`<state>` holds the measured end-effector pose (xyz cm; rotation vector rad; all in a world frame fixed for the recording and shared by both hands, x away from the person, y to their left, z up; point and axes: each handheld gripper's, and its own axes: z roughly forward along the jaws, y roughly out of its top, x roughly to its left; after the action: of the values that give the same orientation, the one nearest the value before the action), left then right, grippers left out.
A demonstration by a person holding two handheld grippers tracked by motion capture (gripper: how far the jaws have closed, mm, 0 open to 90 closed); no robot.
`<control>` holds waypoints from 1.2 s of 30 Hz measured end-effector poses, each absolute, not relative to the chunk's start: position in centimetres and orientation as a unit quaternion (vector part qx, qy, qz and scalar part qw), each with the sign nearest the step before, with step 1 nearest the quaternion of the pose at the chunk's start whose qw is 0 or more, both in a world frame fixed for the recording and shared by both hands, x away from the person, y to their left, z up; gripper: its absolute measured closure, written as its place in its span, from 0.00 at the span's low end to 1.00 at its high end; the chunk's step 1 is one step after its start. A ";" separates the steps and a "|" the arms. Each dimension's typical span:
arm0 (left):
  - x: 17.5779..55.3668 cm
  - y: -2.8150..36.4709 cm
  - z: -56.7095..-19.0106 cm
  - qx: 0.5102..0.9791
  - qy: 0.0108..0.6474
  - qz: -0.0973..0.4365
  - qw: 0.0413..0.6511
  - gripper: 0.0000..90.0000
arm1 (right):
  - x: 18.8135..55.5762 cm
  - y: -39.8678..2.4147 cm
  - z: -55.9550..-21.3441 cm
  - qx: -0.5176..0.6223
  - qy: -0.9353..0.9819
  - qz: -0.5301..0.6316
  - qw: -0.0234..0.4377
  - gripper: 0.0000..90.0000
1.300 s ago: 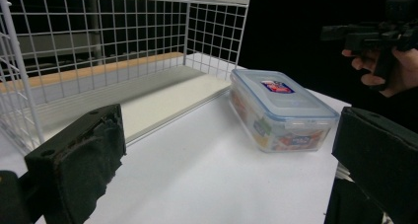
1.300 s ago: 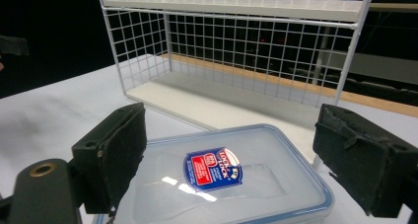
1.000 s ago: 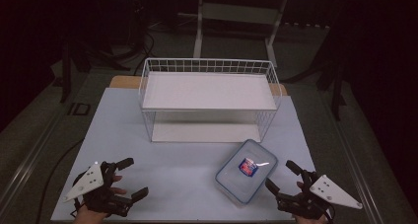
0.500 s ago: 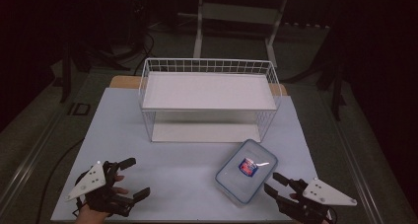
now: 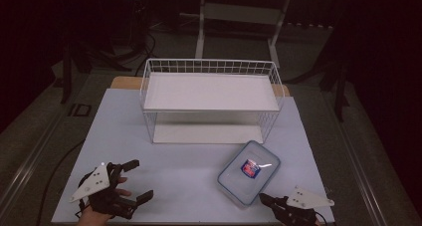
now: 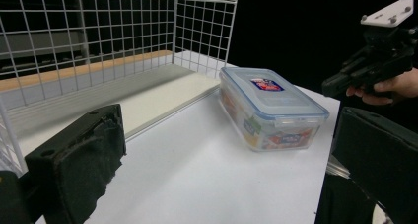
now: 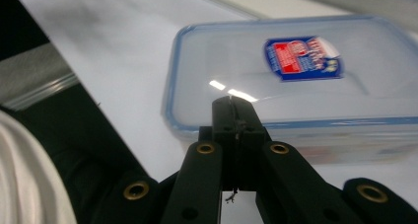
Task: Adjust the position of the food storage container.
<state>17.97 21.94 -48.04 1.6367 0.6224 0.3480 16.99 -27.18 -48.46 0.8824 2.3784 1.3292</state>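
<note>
A clear plastic food container [image 5: 249, 172] with a blue-rimmed snap lid lies flat on the white tabletop [image 5: 189, 178], just in front of the right end of a white wire shelf rack [image 5: 209, 99] and apart from it. Through its wall the left gripper view shows what look like small packets inside, though the print is too blurred to read.

The right tongs [image 5: 266, 201] sit at the container's near corner, close to it but, as far as the high view lets me judge, not touching. In the right gripper view their jaws are pressed together with nothing between them, the tips aimed at the lid's near edge. The left tongs [image 5: 135, 181] rest well off to the left on the tabletop, jaws spread wide and empty, pointed toward the container.

The step in hand reads as the approach to the container, with no grip made yet. With the jaws closed, the next move would call either for spreading them and taking the rim or a lid flap, or for pushing the box with the shut tips. A lift onto the rack probably needs both tongs, since the box is broad.
</note>
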 end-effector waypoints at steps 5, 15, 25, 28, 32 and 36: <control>18.0 21.9 -48.0 0.716 0.270 0.150 0.627 0.00 | 17.3 -26.4 -48.9 0.299 0.831 0.453 0.126 1.00; 17.9 21.9 -48.0 0.717 0.268 0.151 0.626 0.00 | 18.0 -23.9 -48.8 0.267 0.848 0.442 0.125 1.00; 17.8 21.9 -48.0 0.719 0.267 0.152 0.624 0.00 | 17.4 -26.1 -49.0 0.300 0.839 0.435 0.127 1.00; 17.8 21.8 -48.0 0.719 0.266 0.152 0.624 0.00 | 17.5 -26.1 -49.1 0.298 0.841 0.434 0.126 1.00; 17.9 21.8 -48.1 0.720 0.266 0.151 0.623 0.00 | 17.8 -25.3 -49.6 0.294 0.847 0.426 0.123 1.00; 17.9 21.8 -48.1 0.719 0.266 0.151 0.624 0.00 | 18.4 -24.3 -49.8 0.284 0.851 0.425 0.118 1.00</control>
<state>17.88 21.81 -48.05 1.6511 0.6101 0.3463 18.39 -24.32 -49.79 0.8302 2.4911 1.2431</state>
